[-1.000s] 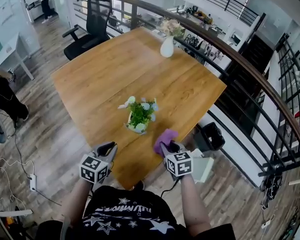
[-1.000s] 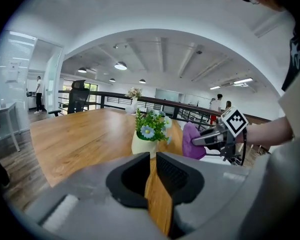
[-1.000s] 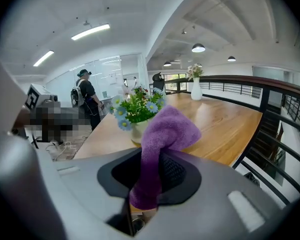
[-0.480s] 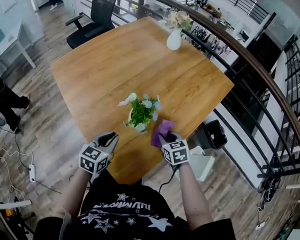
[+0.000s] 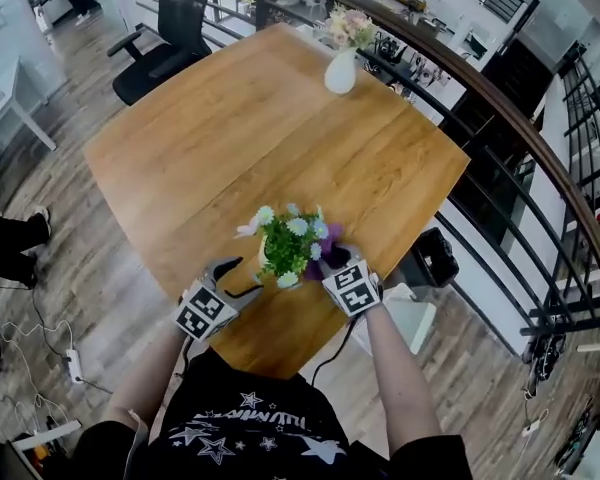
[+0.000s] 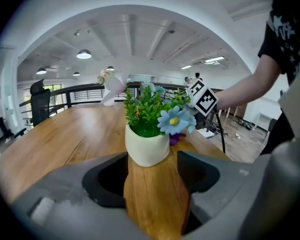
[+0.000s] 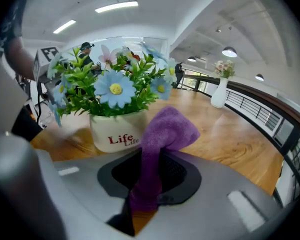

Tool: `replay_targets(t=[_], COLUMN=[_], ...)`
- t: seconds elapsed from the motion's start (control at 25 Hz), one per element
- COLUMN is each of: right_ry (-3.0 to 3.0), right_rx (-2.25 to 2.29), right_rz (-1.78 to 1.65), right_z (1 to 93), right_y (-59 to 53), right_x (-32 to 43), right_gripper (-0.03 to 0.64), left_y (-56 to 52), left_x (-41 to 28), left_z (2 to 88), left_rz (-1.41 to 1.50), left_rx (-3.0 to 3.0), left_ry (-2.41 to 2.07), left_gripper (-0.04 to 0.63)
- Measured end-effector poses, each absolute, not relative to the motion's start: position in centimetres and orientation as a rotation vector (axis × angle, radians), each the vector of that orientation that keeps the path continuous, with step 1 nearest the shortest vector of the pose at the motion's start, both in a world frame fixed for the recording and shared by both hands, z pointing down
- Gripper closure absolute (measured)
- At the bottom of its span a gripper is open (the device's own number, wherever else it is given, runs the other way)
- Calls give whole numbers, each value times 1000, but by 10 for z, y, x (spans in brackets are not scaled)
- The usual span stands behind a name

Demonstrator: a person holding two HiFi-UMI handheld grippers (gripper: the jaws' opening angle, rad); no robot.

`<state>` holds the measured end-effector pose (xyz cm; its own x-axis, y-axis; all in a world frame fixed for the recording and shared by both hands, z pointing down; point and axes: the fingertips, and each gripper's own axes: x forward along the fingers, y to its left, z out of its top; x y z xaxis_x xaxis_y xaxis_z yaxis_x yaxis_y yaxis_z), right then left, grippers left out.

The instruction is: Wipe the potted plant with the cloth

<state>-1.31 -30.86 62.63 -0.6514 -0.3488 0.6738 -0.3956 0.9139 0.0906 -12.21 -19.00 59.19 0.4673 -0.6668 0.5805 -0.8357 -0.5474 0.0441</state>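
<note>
Potted plant [image 5: 285, 240] is placed by the worktop's [image 5: 280, 118] near edge. Left gripper [image 5: 236, 278] jaws have just been opening; nothing is clamped, and the pot is just ahead of them. Purple cloth [image 7: 162, 134] is clamped in the right gripper [image 5: 328, 264], just beside the pot's right side.

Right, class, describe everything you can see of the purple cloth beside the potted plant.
The purple fleecy cloth looks soft and towel-like. Its lower end is pinched, bunched narrow, between the jaws of the right gripper; its wider free end flops forward beside the white pot printed "Life", above the wooden table. Whether it touches the pot is unclear.
</note>
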Motion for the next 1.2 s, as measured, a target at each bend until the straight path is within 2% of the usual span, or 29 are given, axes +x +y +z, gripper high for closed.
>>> replay_targets(t=[0.24, 0.64, 1.2], right_ry=[-2350, -2340, -2379], right_rx=[364, 276, 324], right_rz=[-117, -225, -107], right_z=[627, 625, 628], right_y=[-310, -302, -264], right_x=[-28, -40, -33], right_gripper=[531, 532, 534], left_y=[-215, -253, -250], left_x=[-110, -107, -100], left_z=[606, 601, 603], left_rz=[809, 791, 741], left_rx=[2578, 2691, 2626], left_ry=[-1038, -983, -1103], left_gripper=[199, 222, 230])
